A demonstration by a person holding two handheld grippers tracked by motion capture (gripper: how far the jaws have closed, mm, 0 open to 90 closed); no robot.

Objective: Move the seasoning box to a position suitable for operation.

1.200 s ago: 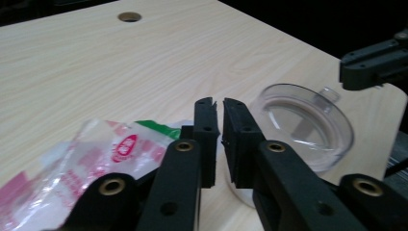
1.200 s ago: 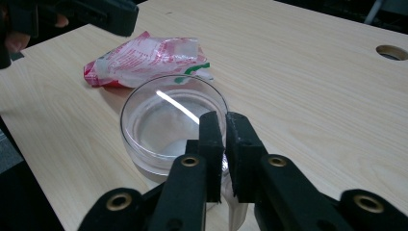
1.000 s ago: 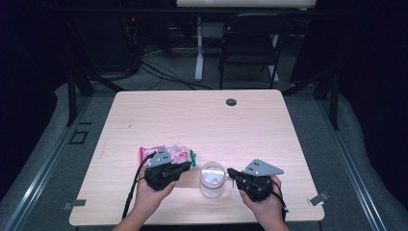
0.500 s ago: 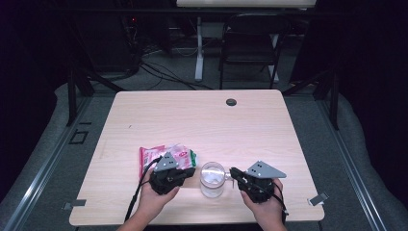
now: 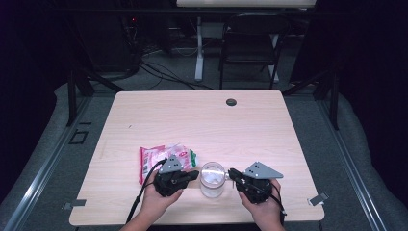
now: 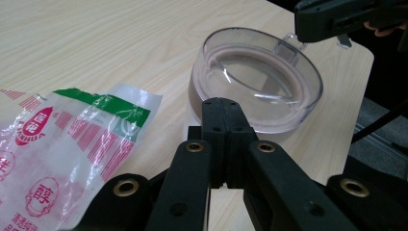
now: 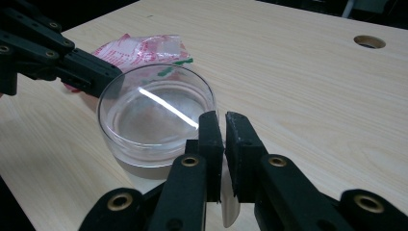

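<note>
We see a clear round jar [image 5: 212, 178] w/ a see-through lid near the front edge of the table [image 5: 202, 120], between the two grippers. It's short and wide, walls transparent, something pale/whitish inside, a bright glare streak across the lid. In the left gripper view the jar [image 6: 255, 82] shows a small clear tab at its far rim.

Left gripper [image 6: 222, 108]: jaws pressed together, nothing between them, tips just beside the jar's near wall. Right gripper [image 7: 222, 126]: jaws nearly together w/ a thin slit, clamped on a clear tab at the jar's rim; the jar [image 7: 156, 118] sits just beyond the tips.

A crinkled plastic packet [image 5: 163, 158], pink/white w/ a green strip and red print, lies flat just left of the jar, partly under the left gripper [image 5: 190, 175]. Right gripper [image 5: 233, 174] approaches from the jar's other side.
</note>
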